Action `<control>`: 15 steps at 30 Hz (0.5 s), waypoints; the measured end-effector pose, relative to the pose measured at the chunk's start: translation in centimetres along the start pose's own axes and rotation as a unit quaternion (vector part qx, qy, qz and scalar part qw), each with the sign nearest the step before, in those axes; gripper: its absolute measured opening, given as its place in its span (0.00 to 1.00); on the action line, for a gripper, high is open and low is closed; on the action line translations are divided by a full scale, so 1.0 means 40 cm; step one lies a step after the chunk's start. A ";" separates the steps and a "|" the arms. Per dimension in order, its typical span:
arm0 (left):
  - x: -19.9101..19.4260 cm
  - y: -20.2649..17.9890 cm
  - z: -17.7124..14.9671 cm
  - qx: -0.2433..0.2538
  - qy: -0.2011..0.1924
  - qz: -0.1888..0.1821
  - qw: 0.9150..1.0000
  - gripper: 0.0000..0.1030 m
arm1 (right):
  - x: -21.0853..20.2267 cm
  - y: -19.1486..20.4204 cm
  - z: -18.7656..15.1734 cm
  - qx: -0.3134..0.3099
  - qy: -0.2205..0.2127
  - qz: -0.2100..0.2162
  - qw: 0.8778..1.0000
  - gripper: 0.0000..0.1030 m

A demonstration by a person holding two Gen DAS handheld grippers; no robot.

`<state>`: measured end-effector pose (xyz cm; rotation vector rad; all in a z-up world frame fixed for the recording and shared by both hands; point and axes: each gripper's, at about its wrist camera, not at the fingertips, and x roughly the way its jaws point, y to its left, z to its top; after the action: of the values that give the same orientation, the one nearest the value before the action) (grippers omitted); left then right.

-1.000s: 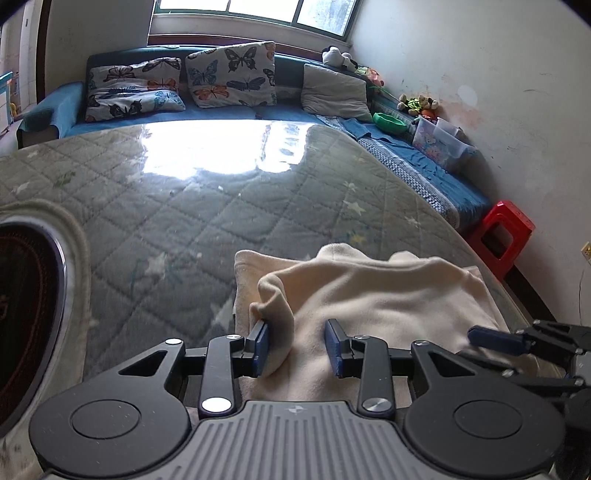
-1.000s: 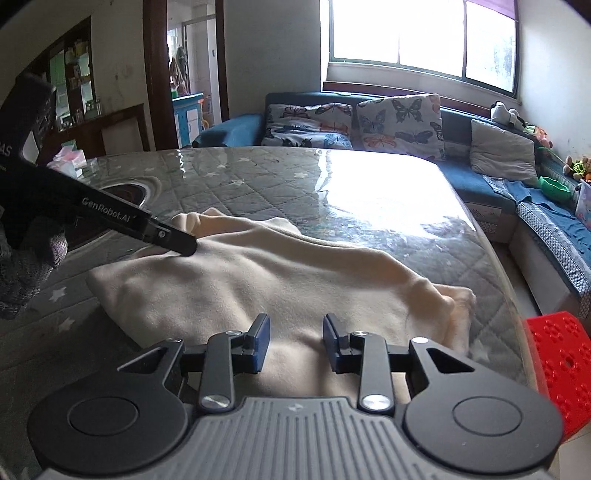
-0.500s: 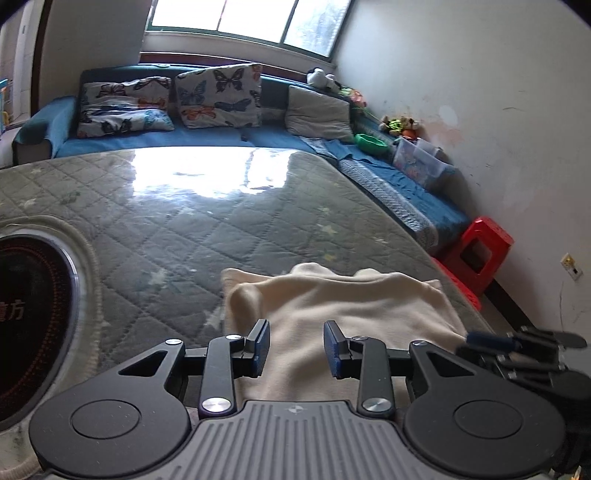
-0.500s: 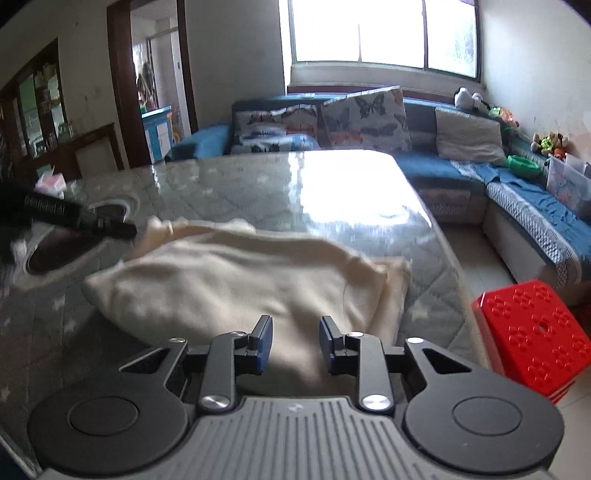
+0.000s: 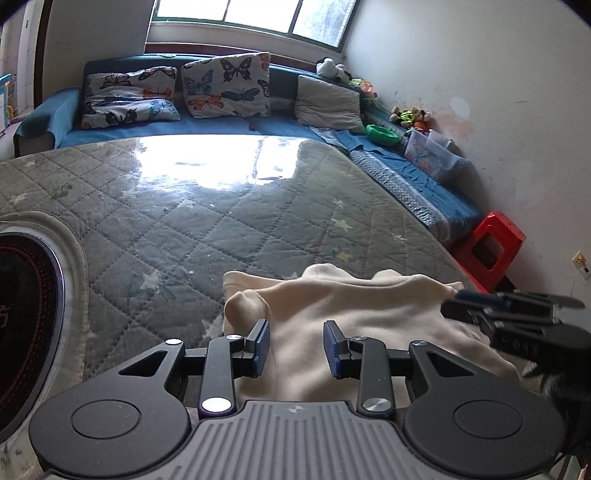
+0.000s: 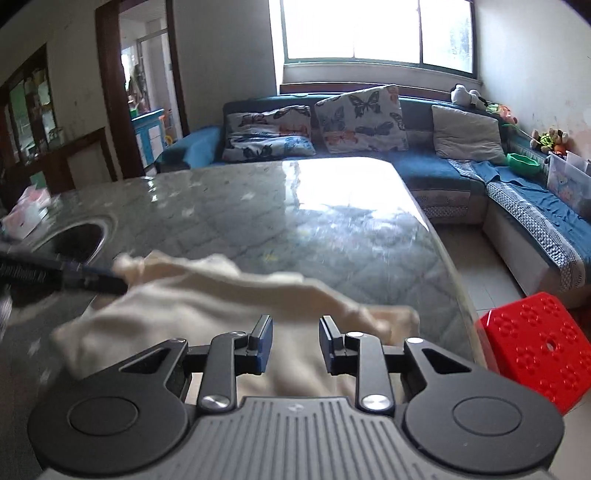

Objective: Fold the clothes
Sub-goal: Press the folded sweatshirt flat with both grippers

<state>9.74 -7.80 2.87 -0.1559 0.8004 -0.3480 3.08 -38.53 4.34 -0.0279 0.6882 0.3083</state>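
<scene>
Both grippers, left gripper (image 5: 295, 347) and right gripper (image 6: 295, 345), over cream garment (image 5: 369, 314) near table (image 5: 184, 221) right edge; jaws parted, cloth between, grip undeterminable.

A grey quilted tabletop (image 5: 229, 206) with pale stars reflects the window (image 6: 376, 29). Behind it, a blue corner sofa (image 5: 258, 127) carries two butterfly-print cushions (image 5: 225, 85), a grey cushion (image 5: 327, 98), a green bowl (image 5: 382, 133) and plush toys (image 5: 410, 116). A red plastic stool (image 6: 535, 343) stands on the floor.

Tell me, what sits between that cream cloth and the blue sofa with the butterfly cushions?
Only bare quilted tabletop: nothing rests between the cream garment and the sofa, as the left wrist view shows.
</scene>
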 end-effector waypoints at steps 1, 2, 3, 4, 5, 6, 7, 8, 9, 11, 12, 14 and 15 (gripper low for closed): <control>0.008 0.002 0.002 0.000 0.002 0.002 1.000 0.33 | 0.020 -0.002 0.012 0.001 0.003 -0.001 1.000 0.26; 0.017 0.006 0.003 -0.002 0.005 0.006 1.000 0.33 | 0.035 -0.002 0.017 0.002 0.007 -0.002 1.000 0.26; 0.026 0.009 0.004 -0.004 0.008 0.010 1.000 0.33 | 0.058 -0.002 0.021 0.003 0.014 -0.005 1.000 0.26; 0.031 0.014 0.005 -0.007 0.009 0.010 1.000 0.33 | 0.078 -0.002 0.022 0.003 0.020 -0.007 1.000 0.26; 0.037 0.019 0.005 -0.009 0.009 0.011 1.000 0.33 | 0.090 -0.002 0.020 0.003 0.025 -0.008 1.000 0.26; 0.042 0.023 0.006 -0.012 0.010 0.011 1.000 0.33 | 0.102 -0.001 0.018 0.002 0.027 -0.010 1.000 0.26; 0.045 0.025 0.007 -0.012 0.009 0.011 1.000 0.33 | 0.105 0.000 0.016 0.002 0.024 -0.011 1.000 0.27; 0.044 0.027 0.008 -0.015 0.008 0.011 1.000 0.33 | 0.105 0.001 0.016 0.003 0.024 -0.011 1.000 0.27; 0.043 0.028 0.009 -0.018 0.007 0.010 1.000 0.33 | 0.102 0.002 0.018 0.004 0.023 -0.012 1.000 0.27; 0.038 0.028 0.011 -0.021 0.004 0.010 1.000 0.33 | 0.093 0.005 0.020 0.001 0.020 -0.015 1.000 0.28; 0.034 0.027 0.011 -0.020 0.002 0.011 1.000 0.33 | 0.085 0.010 0.020 -0.002 0.017 -0.015 1.000 0.28; 0.030 0.022 0.015 -0.017 -0.002 0.013 1.000 0.33 | 0.073 0.021 0.023 -0.007 0.012 -0.013 1.000 0.35; 0.029 0.018 0.019 -0.016 -0.003 0.012 1.000 0.33 | 0.067 0.027 0.025 -0.011 0.008 -0.012 1.000 0.36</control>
<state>11.21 -7.54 2.42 -0.1768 0.8009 -0.3126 5.33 -36.66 3.49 -0.0595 0.7004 0.2929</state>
